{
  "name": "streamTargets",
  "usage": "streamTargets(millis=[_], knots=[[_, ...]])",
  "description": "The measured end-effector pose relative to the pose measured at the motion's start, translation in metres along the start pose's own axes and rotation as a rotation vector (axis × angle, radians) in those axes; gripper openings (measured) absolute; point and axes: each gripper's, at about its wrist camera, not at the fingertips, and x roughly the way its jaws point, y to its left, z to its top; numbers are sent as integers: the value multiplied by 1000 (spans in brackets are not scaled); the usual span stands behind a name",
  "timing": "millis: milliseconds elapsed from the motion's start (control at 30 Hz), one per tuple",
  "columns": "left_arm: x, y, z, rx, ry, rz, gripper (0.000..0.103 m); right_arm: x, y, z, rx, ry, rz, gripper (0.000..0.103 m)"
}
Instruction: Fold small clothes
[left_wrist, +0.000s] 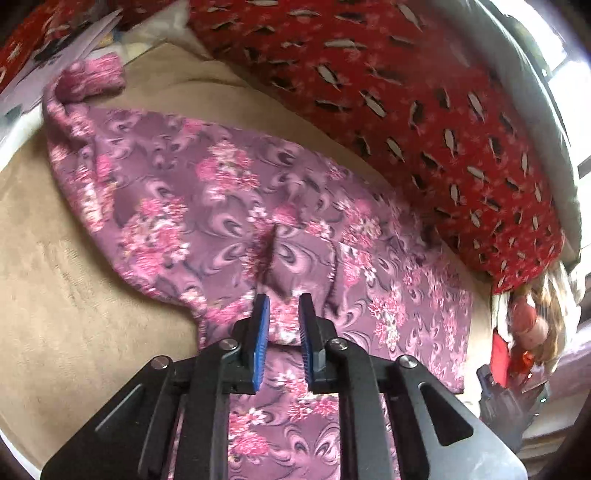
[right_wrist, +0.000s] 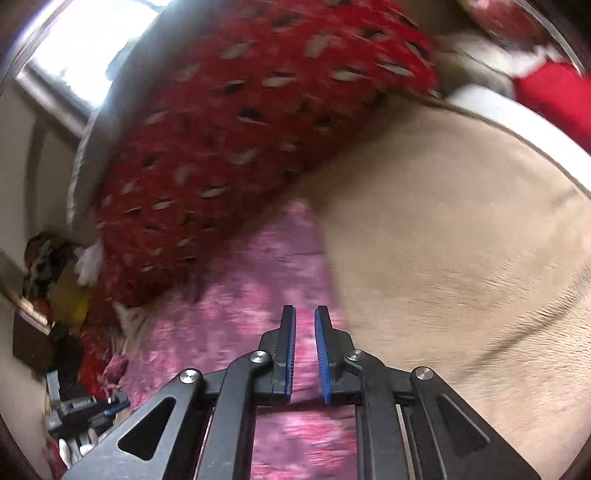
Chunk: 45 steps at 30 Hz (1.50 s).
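The purple floral garment (left_wrist: 229, 206) lies spread on the tan bed cover (left_wrist: 70, 306) below a red patterned cushion (left_wrist: 399, 92) in the left wrist view, with one pink cuffed end far up left, and a bunched fold of it rises between the blue pads of the left gripper (left_wrist: 283, 306), whose jaws stand a narrow gap apart with no pad clearly pressing the cloth. In the blurred right wrist view the same garment (right_wrist: 236, 295) runs under and ahead of the right gripper (right_wrist: 304, 314), whose jaws are nearly together; whether cloth is pinched there cannot be told.
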Motion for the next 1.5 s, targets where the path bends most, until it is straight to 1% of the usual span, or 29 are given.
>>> streamTargets(millis=[67, 133, 200, 267, 367, 433, 500, 567, 633, 667, 733, 767, 800, 867, 933, 967, 1000, 1067, 1100, 1133, 1167, 1200, 1233, 1333, 1367, 1400, 1433, 1467, 1500], knots=[[27, -6, -3, 31, 56, 47, 18, 12, 25, -8, -54, 58, 36, 14], [53, -2, -4, 40, 117, 98, 18, 31, 51, -27, -118, 144, 36, 14], [48, -1, -4, 33, 91, 74, 18, 46, 73, -41, -174, 202, 39, 14], [35, 5, -2, 29, 95, 17, 18, 56, 99, -55, -228, 235, 61, 14], [5, 25, 12, 34, 41, 10, 20, 72, 134, -69, -289, 265, 98, 14], [-12, 41, 23, 42, -13, 52, 28, 84, 159, -77, -327, 291, 133, 14], [-30, 68, 41, 33, -85, 134, 42, 99, 184, -90, -348, 317, 160, 14], [-43, 103, 62, -17, -116, 208, 43, 112, 204, -99, -373, 327, 181, 14], [-53, 135, 82, -78, -122, 238, 43, 123, 220, -114, -428, 323, 196, 22], [-58, 155, 97, -114, -123, 271, 43, 132, 222, -122, -449, 335, 194, 32], [-59, 172, 115, -131, -136, 324, 43, 155, 214, -143, -449, 387, 158, 35], [-58, 181, 125, -135, -143, 361, 43, 148, 208, -152, -477, 291, 201, 34], [-58, 190, 135, -142, -151, 388, 43, 144, 206, -158, -505, 250, 216, 35], [-52, 198, 150, -157, -140, 393, 43, 141, 205, -159, -508, 243, 215, 35], [-43, 195, 163, -145, -136, 396, 43, 142, 203, -159, -495, 249, 229, 35], [-38, 190, 166, -123, -129, 415, 49, 143, 203, -158, -490, 250, 235, 35], [-30, 183, 169, -92, -124, 448, 57, 143, 202, -158, -487, 250, 239, 35], [-23, 176, 174, -43, -116, 508, 57, 143, 202, -157, -487, 246, 242, 35], [-12, 175, 175, -30, -93, 539, 54, 142, 202, -157, -485, 245, 245, 35], [-12, 180, 178, -33, -81, 546, 46, 142, 201, -157, -482, 246, 248, 35], [-11, 185, 179, -37, -63, 553, 23, 142, 199, -157, -478, 246, 252, 35], [-7, 194, 179, -48, -36, 553, 5, 144, 200, -156, -476, 246, 254, 35], [-10, 201, 180, -60, -31, 556, 5, 147, 205, -157, -474, 246, 257, 35], [-44, 235, 178, -182, -130, 531, 2, 146, 203, -157, -467, 244, 265, 35], [-66, 258, 174, -281, -189, 488, 2, 145, 202, -156, -466, 244, 267, 35], [-78, 275, 169, -351, -214, 446, 2, 145, 202, -156, -464, 245, 268, 35], [-87, 294, 163, -421, -220, 409, 2, 145, 202, -156, -464, 244, 269, 35], [-91, 318, 156, -481, -190, 357, 2, 145, 202, -156, -464, 244, 269, 35], [-92, 329, 152, -503, -167, 336, 2, 145, 201, -156, -464, 243, 268, 35]])
